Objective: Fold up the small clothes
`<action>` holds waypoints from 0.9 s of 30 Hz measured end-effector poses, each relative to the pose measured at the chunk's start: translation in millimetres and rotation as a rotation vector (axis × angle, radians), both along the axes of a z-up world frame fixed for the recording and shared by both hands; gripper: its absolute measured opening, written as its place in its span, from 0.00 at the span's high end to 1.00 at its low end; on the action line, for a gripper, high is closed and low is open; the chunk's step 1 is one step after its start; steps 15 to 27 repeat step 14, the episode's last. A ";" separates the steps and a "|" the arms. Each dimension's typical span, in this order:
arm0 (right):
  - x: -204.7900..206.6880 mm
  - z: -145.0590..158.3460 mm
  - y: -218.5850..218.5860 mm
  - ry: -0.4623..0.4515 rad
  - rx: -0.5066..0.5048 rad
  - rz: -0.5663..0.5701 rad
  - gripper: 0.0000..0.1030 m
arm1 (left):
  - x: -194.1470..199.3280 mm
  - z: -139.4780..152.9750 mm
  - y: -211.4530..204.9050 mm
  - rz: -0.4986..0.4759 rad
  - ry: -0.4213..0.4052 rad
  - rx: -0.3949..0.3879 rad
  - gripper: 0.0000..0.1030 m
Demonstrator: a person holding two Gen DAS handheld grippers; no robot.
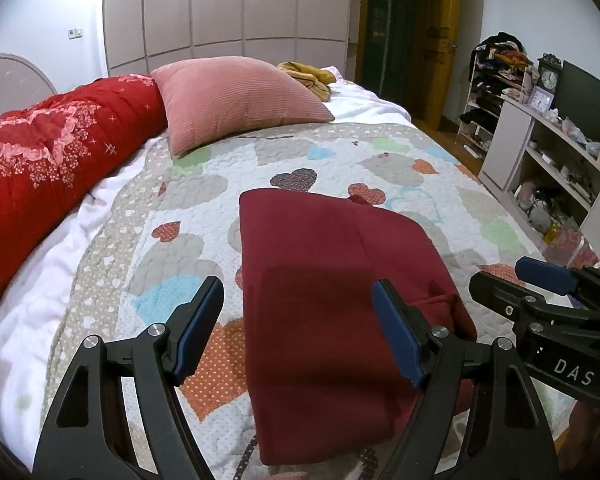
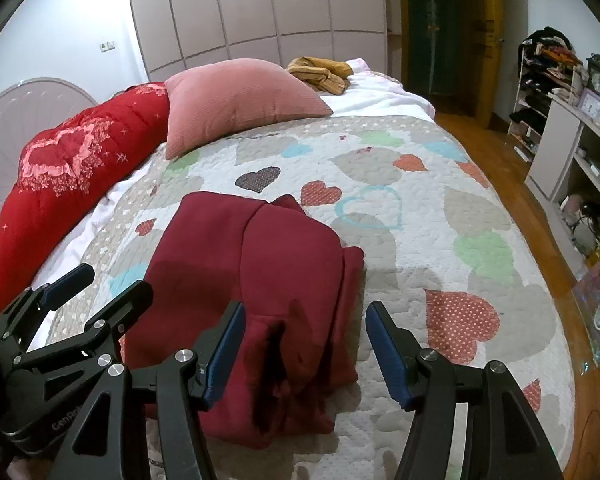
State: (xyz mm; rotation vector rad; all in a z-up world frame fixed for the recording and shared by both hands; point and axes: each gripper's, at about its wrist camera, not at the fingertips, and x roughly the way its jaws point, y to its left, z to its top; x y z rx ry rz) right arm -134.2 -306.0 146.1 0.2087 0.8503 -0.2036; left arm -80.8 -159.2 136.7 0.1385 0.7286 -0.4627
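A folded maroon garment (image 1: 332,280) lies on the heart-patterned quilt (image 1: 340,156) at the near part of the bed. The left gripper (image 1: 298,328) hovers above it, jaws spread, pinching nothing. The right gripper (image 2: 304,350) hangs over the garment's near right corner, jaws also spread and empty. Only the right wrist view shows the layered folds at that edge and the wooden floor (image 2: 500,184); the left wrist view shows the shelf unit (image 1: 548,152) more fully. A pink cushion (image 1: 236,100) sits far behind.
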 end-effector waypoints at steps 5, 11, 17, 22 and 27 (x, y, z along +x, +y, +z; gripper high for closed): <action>1.6 -1.2 1.4 0.004 0.000 0.004 0.41 | 2.8 -3.2 2.3 0.005 0.000 -0.007 0.25; 3.5 -4.0 1.8 0.008 0.008 0.010 0.41 | 4.0 -3.8 5.2 0.006 -0.005 -0.025 0.25; 4.0 -5.1 2.4 0.007 0.012 0.014 0.41 | 6.6 -5.3 6.1 0.002 0.005 -0.025 0.25; 4.0 -5.1 2.4 0.007 0.012 0.014 0.41 | 6.6 -5.3 6.1 0.002 0.005 -0.025 0.25; 4.0 -5.1 2.4 0.007 0.012 0.014 0.41 | 6.6 -5.3 6.1 0.002 0.005 -0.025 0.25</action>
